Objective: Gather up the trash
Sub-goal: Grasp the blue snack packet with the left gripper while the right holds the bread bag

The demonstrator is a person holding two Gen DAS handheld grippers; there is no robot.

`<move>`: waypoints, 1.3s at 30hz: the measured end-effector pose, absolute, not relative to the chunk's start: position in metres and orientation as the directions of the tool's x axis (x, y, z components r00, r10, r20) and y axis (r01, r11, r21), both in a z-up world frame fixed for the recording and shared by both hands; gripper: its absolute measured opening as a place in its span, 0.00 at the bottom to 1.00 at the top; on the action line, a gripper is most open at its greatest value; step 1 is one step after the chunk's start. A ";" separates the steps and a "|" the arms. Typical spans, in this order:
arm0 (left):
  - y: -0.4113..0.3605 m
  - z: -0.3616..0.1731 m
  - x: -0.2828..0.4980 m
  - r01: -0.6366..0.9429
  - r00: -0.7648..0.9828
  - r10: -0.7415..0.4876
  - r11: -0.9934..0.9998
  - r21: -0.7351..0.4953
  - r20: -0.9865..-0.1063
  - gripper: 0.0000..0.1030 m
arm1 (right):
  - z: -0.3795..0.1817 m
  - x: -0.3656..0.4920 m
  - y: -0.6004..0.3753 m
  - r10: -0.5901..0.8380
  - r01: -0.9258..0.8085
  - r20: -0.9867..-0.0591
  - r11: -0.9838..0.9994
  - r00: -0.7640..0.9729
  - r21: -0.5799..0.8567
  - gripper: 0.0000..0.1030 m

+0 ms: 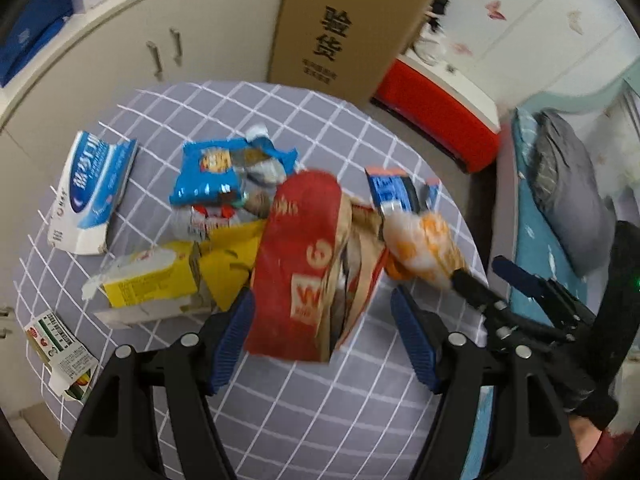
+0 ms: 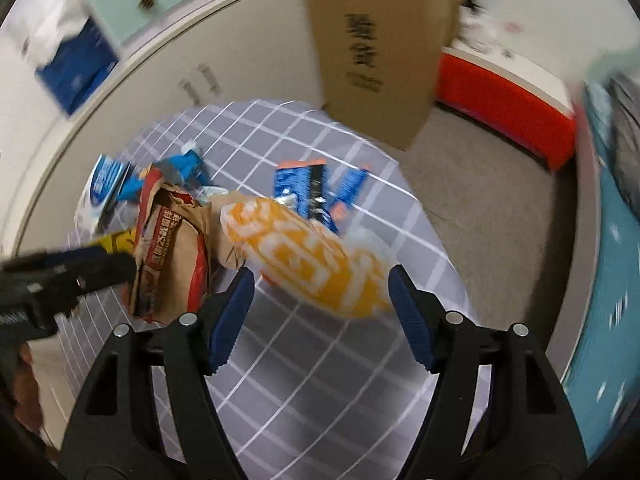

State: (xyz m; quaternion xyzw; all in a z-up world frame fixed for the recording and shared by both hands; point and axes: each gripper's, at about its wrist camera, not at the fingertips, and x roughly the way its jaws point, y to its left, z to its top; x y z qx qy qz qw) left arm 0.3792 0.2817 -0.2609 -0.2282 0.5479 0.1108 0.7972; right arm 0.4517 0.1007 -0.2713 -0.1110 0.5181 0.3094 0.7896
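A red and brown paper bag (image 1: pixel 316 264) stands open on the round table with the grey checked cloth (image 1: pixel 320 408). My left gripper (image 1: pixel 322 328) is open, its jaws on either side of the bag's near end. An orange and white wrapper (image 2: pixel 312 264) lies between the open jaws of my right gripper (image 2: pixel 320 316), next to the bag (image 2: pixel 172 248). In the left wrist view the right gripper (image 1: pixel 484 284) reaches the wrapper (image 1: pixel 424 244) from the right. Both views are blurred.
Other trash lies on the table: a blue snack wrapper (image 1: pixel 224 172), a white and blue carton (image 1: pixel 92 192), a yellow box (image 1: pixel 156 280), a small green and white box (image 1: pixel 60 356), a blue and orange pack (image 2: pixel 316 192). A cardboard box (image 1: pixel 348 24) stands behind.
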 end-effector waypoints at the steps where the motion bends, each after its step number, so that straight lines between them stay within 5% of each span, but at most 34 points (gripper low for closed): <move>1: 0.281 -0.259 0.383 -0.439 0.377 -0.056 0.868 -0.232 -0.924 0.67 | -0.275 0.454 0.106 0.378 -0.628 -0.890 0.765 0.254 0.146 0.67; 5: 0.277 -0.251 0.402 -0.474 0.374 -0.012 0.857 -0.203 -0.927 0.67 | -0.293 0.466 0.120 0.396 -0.709 -0.904 0.684 0.161 0.173 0.67; 9: 0.267 -0.244 0.419 -0.467 0.376 0.017 0.867 -0.173 -0.926 0.67 | -0.294 0.469 0.114 0.442 -0.740 -0.891 0.632 0.103 0.229 0.36; 11: 0.260 -0.242 0.427 -0.458 0.385 0.016 0.872 -0.176 -0.923 0.67 | -0.287 0.472 0.101 0.487 -0.727 -0.872 0.614 0.043 0.307 0.33; 17: 0.231 -0.245 0.467 -0.411 0.393 -0.002 0.894 -0.177 -0.920 0.67 | -0.273 0.487 0.046 0.576 -0.600 -0.817 0.664 0.028 0.447 0.32; 33: 0.205 -0.332 0.548 -0.301 0.093 0.072 0.953 0.040 -0.993 0.65 | -0.296 0.534 -0.015 0.606 -0.329 -0.786 0.772 0.122 0.544 0.32; 37: 0.207 -0.331 0.548 -0.317 0.110 0.037 0.948 0.000 -0.993 0.31 | -0.296 0.534 -0.011 0.620 -0.317 -0.777 0.762 0.108 0.564 0.32; 38: 0.209 -0.330 0.547 -0.318 0.112 0.035 0.948 -0.003 -0.993 0.14 | -0.295 0.533 -0.009 0.621 -0.318 -0.777 0.761 0.106 0.565 0.32; 39: 0.211 -0.329 0.544 -0.326 0.112 0.022 0.945 -0.016 -0.993 0.11 | -0.294 0.532 -0.009 0.621 -0.318 -0.776 0.761 0.106 0.566 0.32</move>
